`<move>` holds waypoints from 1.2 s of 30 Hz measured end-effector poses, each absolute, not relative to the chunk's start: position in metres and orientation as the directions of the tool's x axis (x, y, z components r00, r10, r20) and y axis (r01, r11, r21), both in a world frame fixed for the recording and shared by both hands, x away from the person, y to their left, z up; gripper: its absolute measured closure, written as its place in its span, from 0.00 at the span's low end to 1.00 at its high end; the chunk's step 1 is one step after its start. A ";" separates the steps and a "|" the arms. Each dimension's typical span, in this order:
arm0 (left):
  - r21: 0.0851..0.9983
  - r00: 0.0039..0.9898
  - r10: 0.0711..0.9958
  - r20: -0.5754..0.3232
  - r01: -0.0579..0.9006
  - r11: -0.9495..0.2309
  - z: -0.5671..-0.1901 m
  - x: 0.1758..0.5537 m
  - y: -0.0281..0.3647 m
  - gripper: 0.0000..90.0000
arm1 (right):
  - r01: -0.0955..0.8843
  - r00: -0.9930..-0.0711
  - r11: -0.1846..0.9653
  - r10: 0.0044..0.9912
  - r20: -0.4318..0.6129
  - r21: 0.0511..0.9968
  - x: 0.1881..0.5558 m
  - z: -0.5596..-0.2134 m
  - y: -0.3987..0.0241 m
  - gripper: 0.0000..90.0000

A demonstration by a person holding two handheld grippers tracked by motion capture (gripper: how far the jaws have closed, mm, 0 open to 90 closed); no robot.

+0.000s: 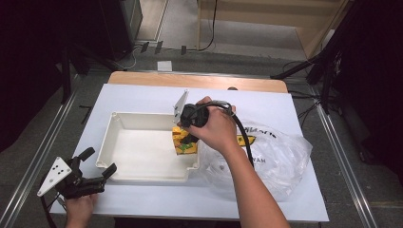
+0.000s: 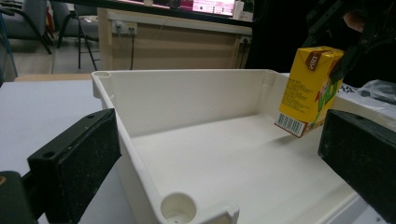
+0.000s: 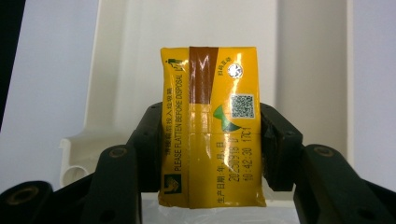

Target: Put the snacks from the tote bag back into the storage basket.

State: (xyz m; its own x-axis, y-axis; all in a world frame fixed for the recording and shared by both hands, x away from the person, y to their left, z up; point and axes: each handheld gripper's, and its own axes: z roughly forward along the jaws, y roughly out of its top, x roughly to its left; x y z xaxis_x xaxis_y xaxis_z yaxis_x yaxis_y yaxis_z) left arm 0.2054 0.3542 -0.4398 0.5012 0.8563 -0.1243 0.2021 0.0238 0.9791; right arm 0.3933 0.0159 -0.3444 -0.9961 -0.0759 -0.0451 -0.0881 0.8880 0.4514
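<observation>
Table (image 1: pixel 142 97): white sheet over a wooden top, wood showing along the far edge.
Tray (image 1: pixel 114 137): white, bare inside, left of the table's centre.
Juice carton (image 1: pixel 183 141): yellow, hanging over the tray's right edge, clear of the floor.
Right gripper (image 1: pixel 189 138): pinching the carton's sides.
Left gripper (image 1: pixel 95 166): spread wide, near the front-left corner.
Plastic bag (image 1: pixel 280 156): clear, crumpled, right side.
Room: dark surround, grey floor, cables.

Even overhead light falls on the white counter (image 1: pixel 142 97) in the high view, while 9 and 3 o'clock sink into black. The bag (image 1: pixel 280 156) at 4 o'clock glints. In the left gripper view the near jaws blur. The carton (image 3: pixel 210 126) shows glare at 12 o'clock, its print soft.
</observation>
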 end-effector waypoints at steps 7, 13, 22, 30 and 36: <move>0.979 0.501 0.856 -0.125 0.202 0.024 -0.440 0.205 0.354 0.00 | -0.090 -0.996 0.893 -0.081 -0.041 0.441 0.394 -0.349 0.018 0.58; 0.979 0.502 0.856 -0.124 0.202 0.023 -0.440 0.205 0.354 0.00 | -0.082 -0.997 0.898 -0.075 -0.034 0.433 0.394 -0.354 0.018 0.57; 0.979 0.501 0.856 -0.125 0.202 0.024 -0.440 0.205 0.354 0.00 | -0.101 -0.995 0.899 -0.095 -0.036 0.427 0.392 -0.360 0.020 0.57; 0.979 0.501 0.856 -0.127 0.203 0.026 -0.440 0.205 0.354 0.00 | -0.115 -0.993 0.903 -0.110 -0.037 0.414 0.391 -0.364 0.020 0.57; 0.979 0.500 0.857 -0.124 0.202 0.024 -0.440 0.206 0.354 0.00 | -0.118 -0.993 0.910 -0.115 -0.032 0.397 0.390 -0.367 0.019 0.56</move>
